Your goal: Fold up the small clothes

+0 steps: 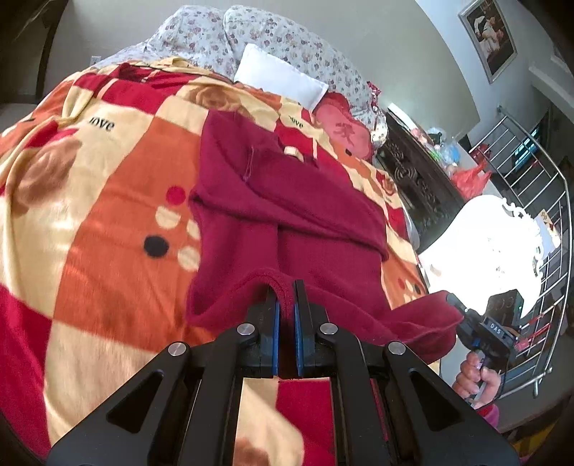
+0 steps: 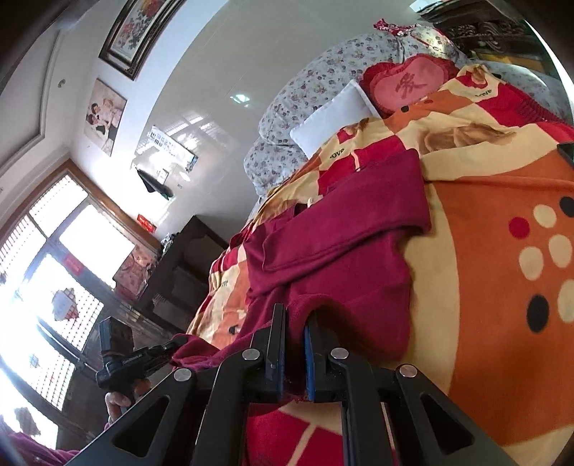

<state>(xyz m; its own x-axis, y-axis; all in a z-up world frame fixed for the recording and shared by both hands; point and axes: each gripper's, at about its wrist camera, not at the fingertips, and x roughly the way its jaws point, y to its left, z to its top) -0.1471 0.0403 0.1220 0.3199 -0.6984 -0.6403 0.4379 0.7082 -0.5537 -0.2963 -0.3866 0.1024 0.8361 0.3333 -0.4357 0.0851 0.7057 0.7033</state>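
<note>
Garment: dark red knit sweater (image 1: 272, 200) lies spread on the bed's blanket (image 1: 107, 222), its sleeves folded across the body and its collar end toward the pillows; its near hem is lifted off the blanket at two places.
Left gripper: left gripper (image 1: 286, 297) has its fingers nearly closed, with a fold of the sweater's hem pinched between the blue pads (image 1: 275, 322).
Right gripper: right gripper (image 2: 295, 333) has its fingers drawn close together on the hem, the red knit caught between them; in the left wrist view it (image 1: 452, 300) shows at the bed's right edge with the cloth stretched to it.
Hands: person's right hand (image 1: 477, 372) grips the right gripper's handle; the left hand (image 2: 122, 398) grips the other handle, low in the right wrist view.
Blanket: red, orange and cream squares with dots and the word "love"; it covers the bed under the sweater.
Head of the bed: floral bedding (image 1: 272, 39) is piled along the far edge, a white pillow (image 1: 280, 77) lies against it, and a red heart-shaped cushion (image 2: 412, 84) sits just beside the pillow.
Beside the bed: dark carved wooden cabinet (image 1: 419, 179) stands at the right side.
Walls: framed pictures (image 2: 136, 32) hang on the white wall.
</note>
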